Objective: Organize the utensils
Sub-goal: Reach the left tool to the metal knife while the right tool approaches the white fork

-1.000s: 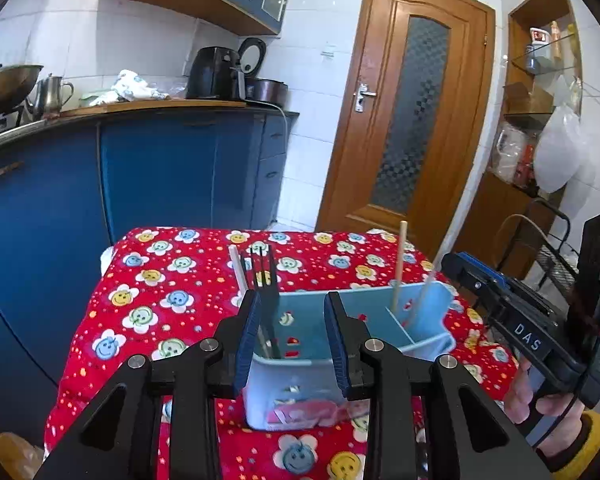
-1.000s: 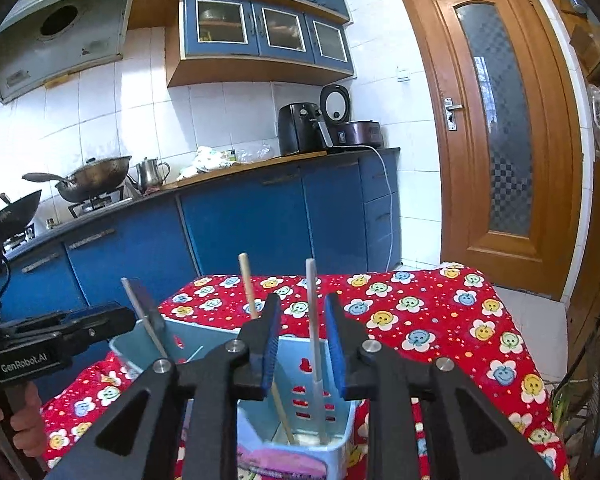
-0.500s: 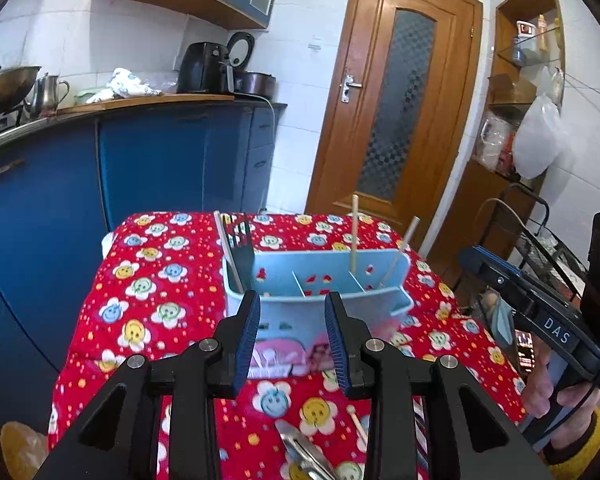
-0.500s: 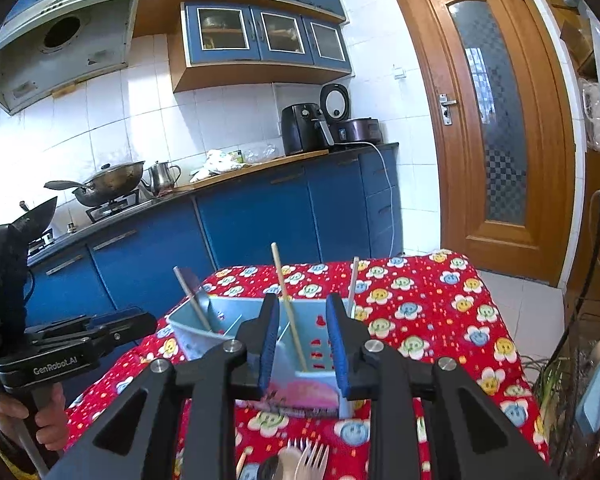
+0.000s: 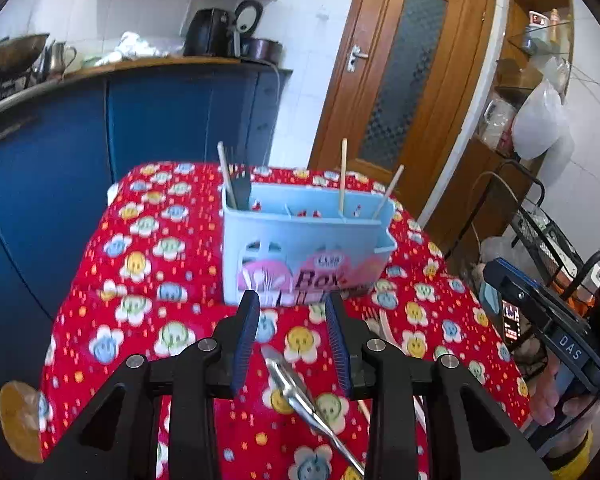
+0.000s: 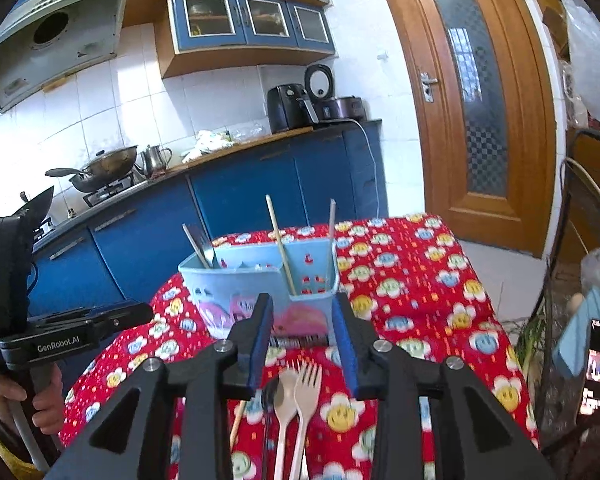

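Red flowered cloth [image 6: 412,280] carries my caddy [image 6: 260,280], mid-table, holding two chopsticks [image 6: 278,240] and a fork [image 6: 208,246]. Right gripper [image 6: 304,340], empty, is opening above one spoon [image 6: 284,392] and one fork [image 6: 306,384]; touching, both may lift together. Left gripper [image 5: 292,340] gapes empty over tongs [image 5: 296,392], arms together.

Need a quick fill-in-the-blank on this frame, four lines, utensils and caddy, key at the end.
1. The caddy stands on a ____ floral tablecloth.
2. The word printed on the caddy's front is ____.
3. On the cloth in front of the right claw, a spoon lies beside a pale ____.
4. Between the left claw fingers, a metal utensil lies on the ____.

Missing words: red; Box; fork; tablecloth
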Demonstrator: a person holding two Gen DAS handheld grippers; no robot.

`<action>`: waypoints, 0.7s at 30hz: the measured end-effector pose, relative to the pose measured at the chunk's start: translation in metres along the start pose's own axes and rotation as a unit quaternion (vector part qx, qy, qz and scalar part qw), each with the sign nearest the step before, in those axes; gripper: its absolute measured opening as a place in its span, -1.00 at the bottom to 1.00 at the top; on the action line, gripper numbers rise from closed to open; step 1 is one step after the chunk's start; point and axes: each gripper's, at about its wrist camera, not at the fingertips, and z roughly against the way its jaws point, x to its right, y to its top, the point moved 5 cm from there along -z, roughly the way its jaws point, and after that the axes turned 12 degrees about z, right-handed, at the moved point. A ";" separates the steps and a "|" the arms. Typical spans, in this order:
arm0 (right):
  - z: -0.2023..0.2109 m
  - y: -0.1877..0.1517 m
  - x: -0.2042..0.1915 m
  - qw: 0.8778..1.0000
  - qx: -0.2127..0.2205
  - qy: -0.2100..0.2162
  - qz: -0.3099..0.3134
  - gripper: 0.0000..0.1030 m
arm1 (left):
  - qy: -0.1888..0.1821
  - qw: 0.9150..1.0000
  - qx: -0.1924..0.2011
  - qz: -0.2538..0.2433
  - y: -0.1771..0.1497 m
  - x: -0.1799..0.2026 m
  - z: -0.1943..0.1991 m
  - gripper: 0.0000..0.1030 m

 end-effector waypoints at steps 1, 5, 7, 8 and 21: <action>0.001 -0.003 0.000 1.000 -0.003 0.001 -0.003 -0.32 | 0.000 1.000 -0.004 0.002 -0.003 -0.001 0.000 -0.32; 0.007 -0.023 0.003 1.000 -0.025 0.002 -0.016 -0.28 | 0.005 1.000 -0.022 0.011 -0.017 -0.004 0.000 -0.32; 0.009 -0.035 0.005 0.999 -0.038 0.003 -0.022 -0.27 | 0.009 0.999 -0.032 0.015 -0.024 -0.006 -0.001 -0.32; 0.010 -0.038 0.006 0.999 -0.042 0.003 -0.024 -0.26 | 0.011 0.999 -0.038 0.019 -0.029 -0.007 -0.002 -0.32; 0.018 -0.078 0.020 0.996 -0.078 0.006 -0.046 -0.19 | 0.035 0.995 -0.085 0.028 -0.061 -0.005 -0.015 -0.32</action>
